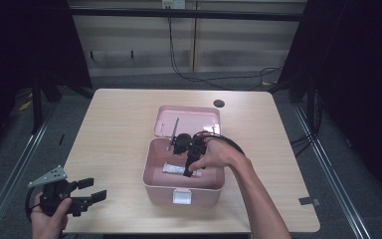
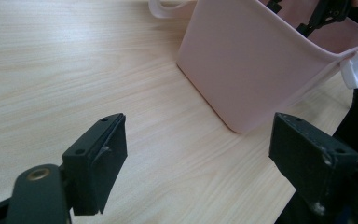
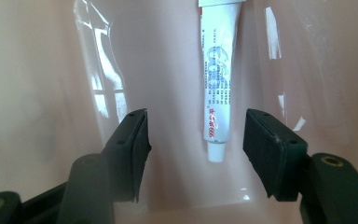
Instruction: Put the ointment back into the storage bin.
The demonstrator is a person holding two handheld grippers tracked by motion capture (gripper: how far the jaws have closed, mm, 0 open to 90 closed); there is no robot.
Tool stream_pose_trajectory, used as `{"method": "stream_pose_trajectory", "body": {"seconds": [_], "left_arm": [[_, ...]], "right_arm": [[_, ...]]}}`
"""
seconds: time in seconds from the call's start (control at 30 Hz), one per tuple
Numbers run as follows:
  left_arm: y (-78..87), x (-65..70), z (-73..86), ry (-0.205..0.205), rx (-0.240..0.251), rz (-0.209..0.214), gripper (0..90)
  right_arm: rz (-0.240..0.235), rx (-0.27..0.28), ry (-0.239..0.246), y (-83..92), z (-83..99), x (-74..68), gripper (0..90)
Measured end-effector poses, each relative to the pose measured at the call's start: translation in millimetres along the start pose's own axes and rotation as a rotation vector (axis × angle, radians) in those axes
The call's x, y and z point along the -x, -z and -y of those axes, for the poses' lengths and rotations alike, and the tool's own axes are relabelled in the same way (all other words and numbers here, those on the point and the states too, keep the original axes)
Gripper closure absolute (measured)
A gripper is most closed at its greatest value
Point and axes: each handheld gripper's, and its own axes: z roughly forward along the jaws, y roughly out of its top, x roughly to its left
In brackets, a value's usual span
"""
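A pink plastic box (image 1: 154, 185) with its hinged lid (image 1: 189, 119) folded back stands at the table's middle. On its floor lies a white tube (image 3: 220, 79) with red and grey print, cap end toward the camera. My right gripper (image 1: 188, 172) reaches down into the box; its jaws stand open just above the tube (image 1: 175, 168) and do not touch it. My left gripper (image 1: 95, 191) is held open at the table's front left corner, nothing between its fingers. In the left gripper view the box's outer wall (image 2: 251, 65) and white latch (image 2: 354, 70) lie ahead.
The wooden table (image 1: 114, 139) has a round cable hole (image 1: 219, 103) at the back right. A cable (image 1: 229, 142) trails from the right gripper over the box rim. Dark floor and metal rails surround the table.
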Motion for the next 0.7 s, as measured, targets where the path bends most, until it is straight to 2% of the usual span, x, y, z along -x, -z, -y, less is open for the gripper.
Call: {"method": "stream_pose_trajectory", "body": {"seconds": [0.17, 0.23, 0.27, 0.7], "left_arm": [[0.0, -0.1, 0.1, 0.000, 0.001, 0.001, 19.1], [-0.1, -0.1, 0.0, -0.001, -0.001, 0.001, 19.1], [-0.2, -0.1, -0.1, -0.002, -0.002, 0.000, 19.1], [-0.1, 0.0, 0.2, -0.001, -0.002, -0.001, 19.1]], "right_arm": [[0.004, -0.004, -0.005, 6.7, 2.4, -1.1, 40.7], [-0.003, 0.016, -0.003, 10.3, 5.3, -0.9, 40.7], [-0.007, 0.006, -0.009, 12.2, 5.9, -1.0, 40.5], [0.019, 0.008, -0.019, 34.5, 14.5, -3.7, 39.2]]}}
